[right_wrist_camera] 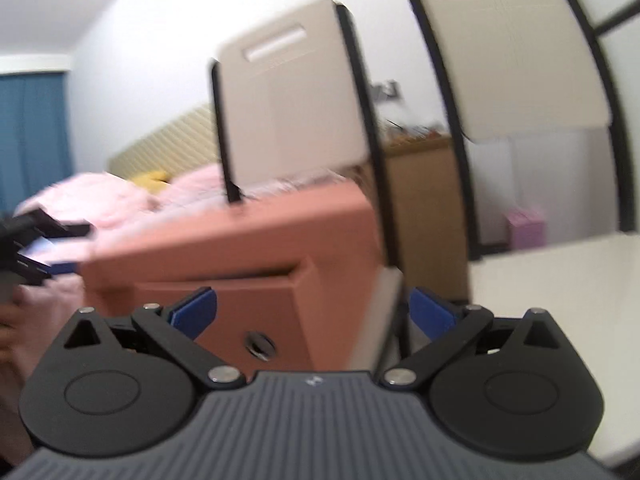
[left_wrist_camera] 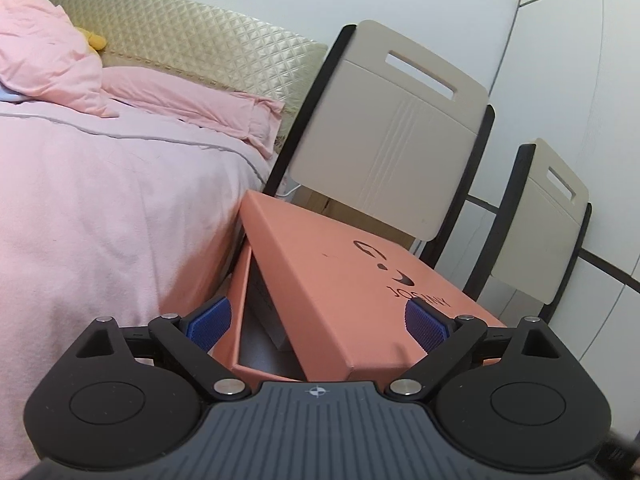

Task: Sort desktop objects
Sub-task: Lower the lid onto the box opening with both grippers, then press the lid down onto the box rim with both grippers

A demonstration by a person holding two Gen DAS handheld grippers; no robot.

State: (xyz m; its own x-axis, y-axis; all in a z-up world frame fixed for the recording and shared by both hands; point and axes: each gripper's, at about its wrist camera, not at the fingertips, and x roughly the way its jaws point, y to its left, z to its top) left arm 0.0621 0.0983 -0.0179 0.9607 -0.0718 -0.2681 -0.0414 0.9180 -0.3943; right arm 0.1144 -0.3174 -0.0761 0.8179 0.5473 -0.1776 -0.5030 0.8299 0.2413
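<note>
Squarely askew, smooth cardboard lid (left_wrist_camera: 340,280) tops rectangular box (left_wrist_camera: 236,320).

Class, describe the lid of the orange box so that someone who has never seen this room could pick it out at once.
Start at the bed with pink bedding; beside it, in front of two beige chair backs with black frames, sits a salmon-orange cardboard box. Its flat matching lid lies skewed across the top, leaving a gap. Only the lid bears a dark printed logo.

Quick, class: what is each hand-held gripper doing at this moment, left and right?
Left hand-held gripper: open, straddling the orange box lid, not gripping it.
Right hand-held gripper: open, the orange box ahead, nothing held.
</note>
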